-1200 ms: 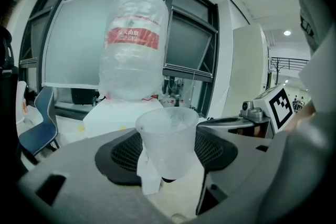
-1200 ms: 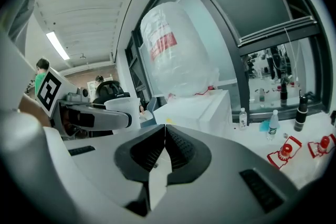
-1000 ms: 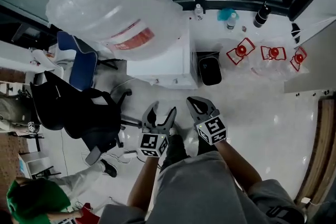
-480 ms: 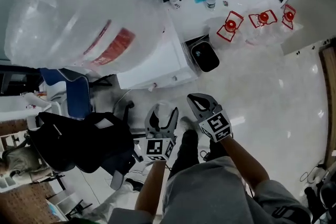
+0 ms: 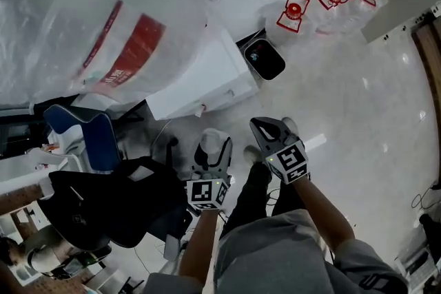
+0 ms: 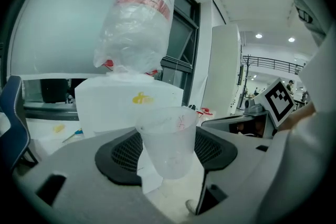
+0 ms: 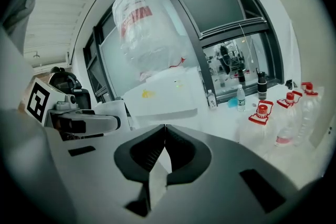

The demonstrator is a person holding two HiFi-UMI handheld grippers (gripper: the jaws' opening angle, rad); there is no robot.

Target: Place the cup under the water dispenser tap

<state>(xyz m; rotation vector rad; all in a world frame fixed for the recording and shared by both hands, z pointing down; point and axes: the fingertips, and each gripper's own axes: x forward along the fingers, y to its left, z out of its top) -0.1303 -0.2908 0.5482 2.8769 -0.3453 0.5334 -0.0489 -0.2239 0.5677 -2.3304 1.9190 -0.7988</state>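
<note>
Clear plastic cup [image 6: 167, 140] stands upright, clamped between the jaws of the left gripper [image 6: 168, 135], facing the white water dispenser [image 6: 118, 113] with its plastic-wrapped bottle [image 6: 139, 18], while the right gripper [image 7: 164, 129] alongside is closed and empty.

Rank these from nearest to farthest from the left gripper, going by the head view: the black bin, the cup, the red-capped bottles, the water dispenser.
1. cup, between its jaws
2. water dispenser, just ahead
3. black bin, at the dispenser's right
4. red-capped bottles, farthest, upper right
</note>
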